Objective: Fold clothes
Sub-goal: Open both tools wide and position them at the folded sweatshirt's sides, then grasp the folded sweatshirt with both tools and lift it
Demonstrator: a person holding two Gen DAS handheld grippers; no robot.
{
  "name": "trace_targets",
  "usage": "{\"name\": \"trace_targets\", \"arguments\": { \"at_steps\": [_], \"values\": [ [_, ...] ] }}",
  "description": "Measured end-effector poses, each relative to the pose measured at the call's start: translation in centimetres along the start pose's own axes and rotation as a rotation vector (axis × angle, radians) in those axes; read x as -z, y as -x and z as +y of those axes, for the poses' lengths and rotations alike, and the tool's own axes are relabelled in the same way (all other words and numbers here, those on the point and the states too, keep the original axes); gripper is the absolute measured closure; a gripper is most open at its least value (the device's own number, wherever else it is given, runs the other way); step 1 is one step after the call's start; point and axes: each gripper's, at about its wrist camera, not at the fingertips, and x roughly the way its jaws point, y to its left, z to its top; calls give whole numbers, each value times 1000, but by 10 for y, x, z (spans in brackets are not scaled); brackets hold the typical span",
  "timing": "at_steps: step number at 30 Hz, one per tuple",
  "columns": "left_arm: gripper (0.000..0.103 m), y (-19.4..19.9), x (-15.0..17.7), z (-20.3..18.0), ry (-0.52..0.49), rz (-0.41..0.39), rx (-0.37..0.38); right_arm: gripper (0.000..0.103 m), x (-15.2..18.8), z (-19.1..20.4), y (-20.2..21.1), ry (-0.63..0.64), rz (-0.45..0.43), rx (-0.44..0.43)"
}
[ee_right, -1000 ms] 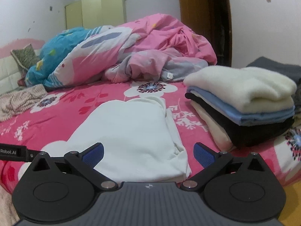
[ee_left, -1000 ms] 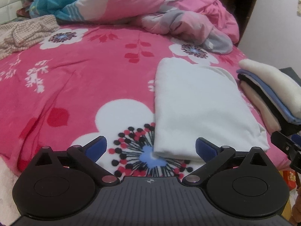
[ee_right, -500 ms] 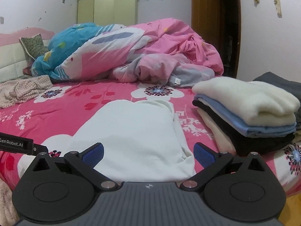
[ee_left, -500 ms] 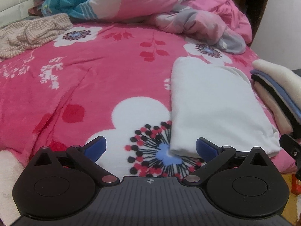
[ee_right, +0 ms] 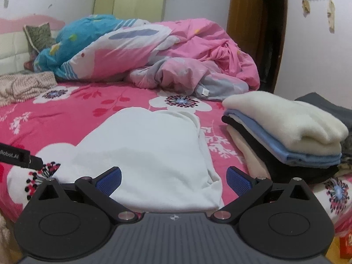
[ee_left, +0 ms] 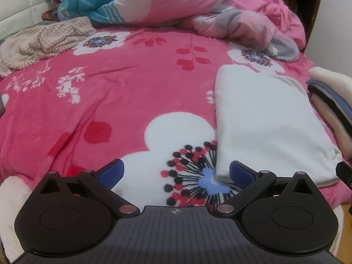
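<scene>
The left tool (ee_left: 177,173) is sitting low across the bottom of its own view, its two blue-padded fingers (ee_left: 111,172) spread wide apart and holding nothing between them. Its black linkage arms are angling outward from the ribbed grey body at the lower centre of the frame. The right tool (ee_right: 173,177) is posing the same way in its view: blue pads (ee_right: 238,179) splayed toward the lower left and lower right, jaws gaping and empty. A black part of the left tool is poking in at the left edge of the right wrist view, and a sliver of the right tool is showing at the right edge of the left view.
</scene>
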Motion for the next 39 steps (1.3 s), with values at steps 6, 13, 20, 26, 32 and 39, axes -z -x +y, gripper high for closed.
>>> {"name": "trace_targets", "arguments": {
  "at_steps": [6, 13, 20, 26, 32, 39],
  "values": [
    [0, -5, 1, 1, -2, 7, -12, 0, 1, 0, -3, -5, 1, -45],
    [0, -22, -8, 7, 22, -12, 120, 0, -8, -42, -20, -183, -22, -162],
    [0, -69, -44, -11, -6, -18, 300, 0, -18, -97, -87, -375, 50, -229],
    [5, -111, -56, -17, 14, 110, 522, 0, 10, -131, -143, -619, 241, -363],
    [19, -139, -75, -19, 6, 138, 650, 0, 2, -135, -167, -633, 264, -478],
    [31, -181, -99, -26, 36, 201, 758, 5, -22, -122, -206, -576, 324, -565]
  ]
}}
